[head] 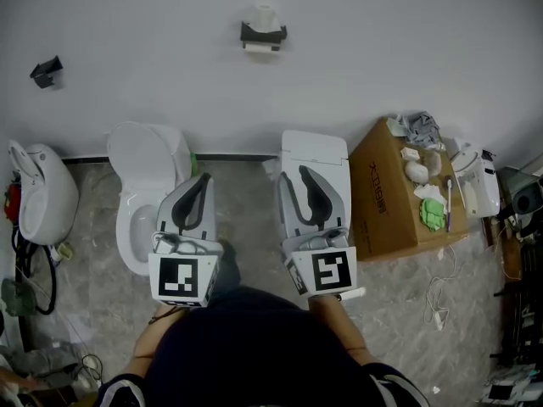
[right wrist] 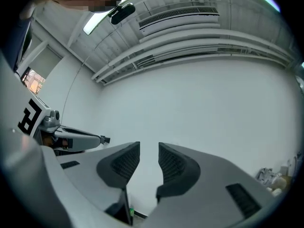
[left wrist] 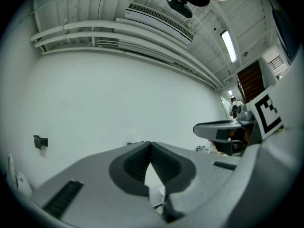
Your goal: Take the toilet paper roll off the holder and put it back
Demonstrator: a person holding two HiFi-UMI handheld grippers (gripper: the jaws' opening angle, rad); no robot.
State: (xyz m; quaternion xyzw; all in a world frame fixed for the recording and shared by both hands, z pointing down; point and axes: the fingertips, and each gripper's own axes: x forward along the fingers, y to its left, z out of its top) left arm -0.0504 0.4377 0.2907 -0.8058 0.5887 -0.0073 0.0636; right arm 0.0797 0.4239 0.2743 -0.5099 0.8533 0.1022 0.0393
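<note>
While both tools hang well short of the plain white wall (head: 382, 49), nothing of the task is yet in hand. Below the wall stand a white ceramic toilet (head: 140, 185) and a brown cardboard box (head: 386, 197). The left tool (head: 202, 179) has its dark ribbed pads pressed together on nothing. The right tool (head: 305, 175) holds its pads slightly spread, also empty. High on the wall, well apart from both, sits the small black wall-mounted holder (head: 263, 34) with the white toilet paper roll (head: 266, 17) on it. For a good reach, I judge the right tool should spread wider than the roll and approach level. It should then close gently enough not to crush the soft sides before easing the roll off.
</note>
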